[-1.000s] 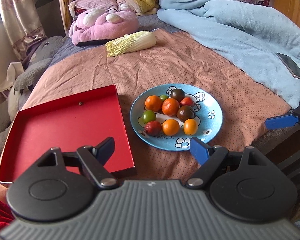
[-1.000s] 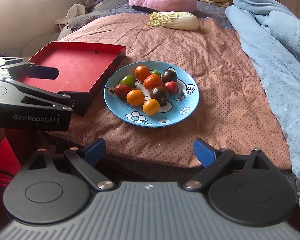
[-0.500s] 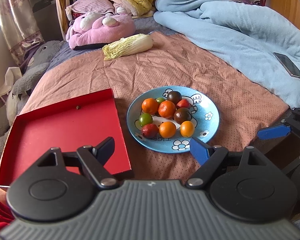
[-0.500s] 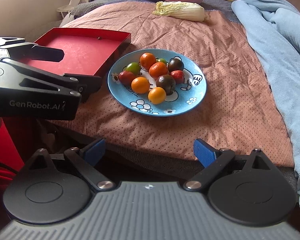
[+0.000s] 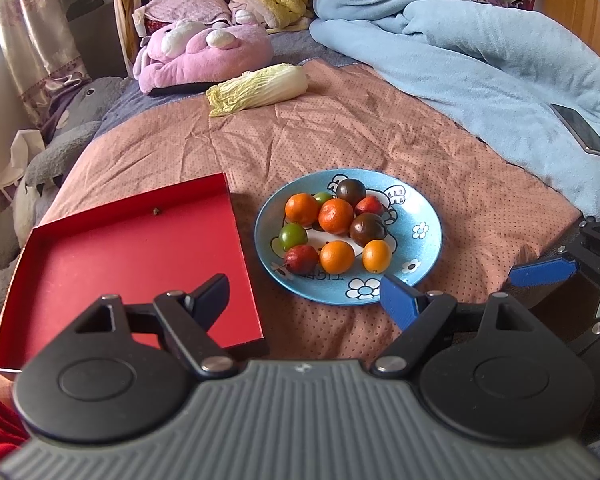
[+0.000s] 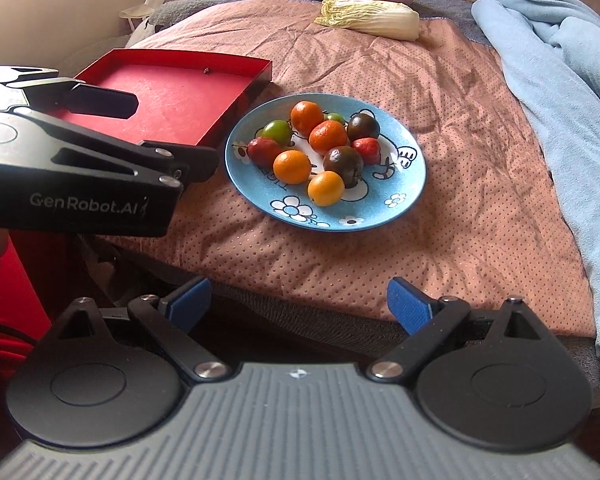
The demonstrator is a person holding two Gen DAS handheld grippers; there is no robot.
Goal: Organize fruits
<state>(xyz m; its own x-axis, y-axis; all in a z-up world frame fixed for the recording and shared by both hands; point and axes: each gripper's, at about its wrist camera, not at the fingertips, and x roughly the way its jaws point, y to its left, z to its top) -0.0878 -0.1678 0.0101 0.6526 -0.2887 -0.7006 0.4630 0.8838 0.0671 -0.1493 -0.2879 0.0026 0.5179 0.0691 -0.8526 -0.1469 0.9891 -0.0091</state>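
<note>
Both grippers' fingers (image 5: 396,300) wide apart, empty.

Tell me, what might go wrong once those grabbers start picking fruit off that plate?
The fruits are round and packed together on the blue plate, so closing on the near orange one could nudge its neighbours and send them rolling. The plate lies on a soft, wrinkled bedspread, so pressing down may tip it. Both the left gripper and right gripper are open and could collide.

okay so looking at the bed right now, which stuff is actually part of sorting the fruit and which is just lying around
Part of the job:
blue plate
fruits on it
red tray
left gripper and right gripper, both open

Just lying about:
napa cabbage
phone
blue blanket
pink plush toy
</note>
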